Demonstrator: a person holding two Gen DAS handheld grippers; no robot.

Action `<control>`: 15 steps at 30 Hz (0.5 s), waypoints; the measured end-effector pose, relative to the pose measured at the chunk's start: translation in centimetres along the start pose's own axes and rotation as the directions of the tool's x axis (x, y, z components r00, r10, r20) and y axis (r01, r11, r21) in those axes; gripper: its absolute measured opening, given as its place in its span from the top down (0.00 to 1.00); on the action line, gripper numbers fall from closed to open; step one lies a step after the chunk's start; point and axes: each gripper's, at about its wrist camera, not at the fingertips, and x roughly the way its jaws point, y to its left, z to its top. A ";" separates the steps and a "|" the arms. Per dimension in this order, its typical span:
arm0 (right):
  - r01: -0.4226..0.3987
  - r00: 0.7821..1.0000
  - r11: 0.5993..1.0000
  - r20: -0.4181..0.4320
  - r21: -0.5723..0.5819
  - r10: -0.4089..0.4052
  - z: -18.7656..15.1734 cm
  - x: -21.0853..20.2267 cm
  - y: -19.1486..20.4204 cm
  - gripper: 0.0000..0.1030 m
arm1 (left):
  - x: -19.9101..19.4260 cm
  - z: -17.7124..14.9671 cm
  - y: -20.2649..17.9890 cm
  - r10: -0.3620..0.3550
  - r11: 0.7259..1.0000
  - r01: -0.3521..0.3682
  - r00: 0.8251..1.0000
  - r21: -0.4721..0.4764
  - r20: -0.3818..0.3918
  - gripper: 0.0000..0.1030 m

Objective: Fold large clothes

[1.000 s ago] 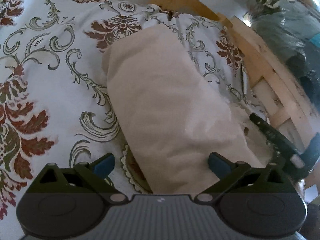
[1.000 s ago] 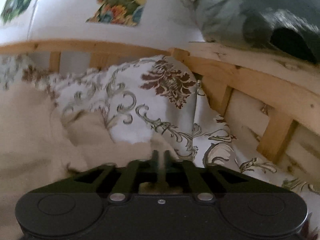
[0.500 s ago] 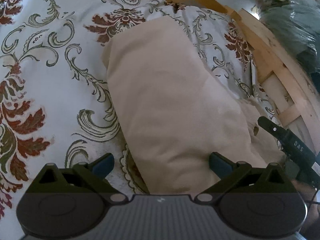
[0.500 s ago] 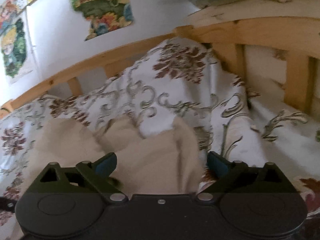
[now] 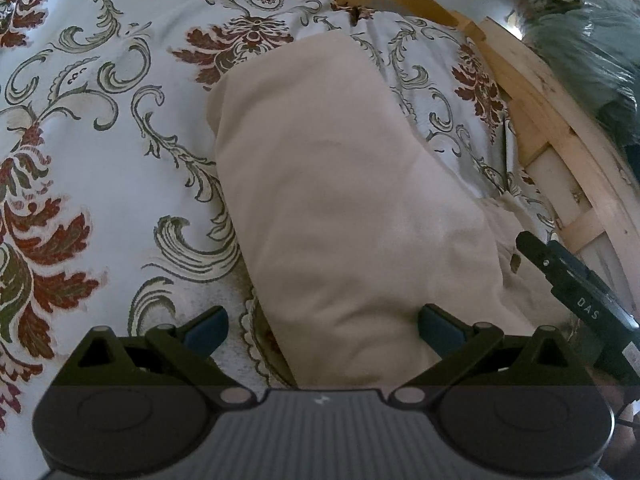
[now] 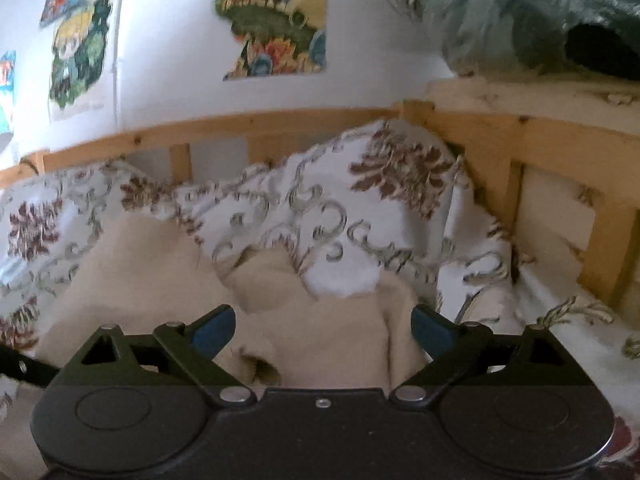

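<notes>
Through my left wrist camera, my left gripper (image 5: 322,330) hangs with its jaws spread wide and nothing between them, poised over the near end of the beige garment (image 5: 340,184). That garment lies as a long folded band on the floral bedspread (image 5: 92,128), running away from me toward the wooden bed frame (image 5: 532,120). Over the last second this view has barely altered: the band has kept its shape and my jaws have been apart throughout. The only mover is my right gripper (image 5: 576,292), whose dark body at the right edge has shifted a little along the loose end of the cloth.

Through my right wrist camera the change is plain. A second ago my right gripper (image 6: 323,330) was pinched shut with beige cloth at its tips; half a second ago it had opened, and now its jaws stand wide with the garment (image 6: 332,340) lying slack and rumpled between and below them, touching neither pad that I can see. A flap of bedspread (image 6: 340,220) humps up just behind the cloth, against the bed frame (image 6: 500,140), with torn posters (image 6: 276,20) on the wall above.

I judge the release marks one fold laid down. The bunched right end probably needs smoothing or a fresh grasp before the next fold.
</notes>
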 end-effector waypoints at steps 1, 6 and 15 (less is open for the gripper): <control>0.003 1.000 1.000 0.004 -0.010 -0.003 0.0 0.0 0.1 0.13 | 0.0 0.0 0.0 0.000 1.000 0.000 1.000 0.001 0.000 0.00; 0.006 0.999 1.000 0.045 -0.024 -0.005 0.3 -0.4 0.5 0.18 | 0.0 0.0 0.1 0.000 1.000 0.000 1.000 0.002 0.001 0.00; 0.052 0.997 0.997 -0.062 0.057 -0.049 -0.8 2.3 -0.4 0.15 | 0.8 0.3 -0.1 -0.011 1.000 0.011 1.000 0.012 0.001 0.00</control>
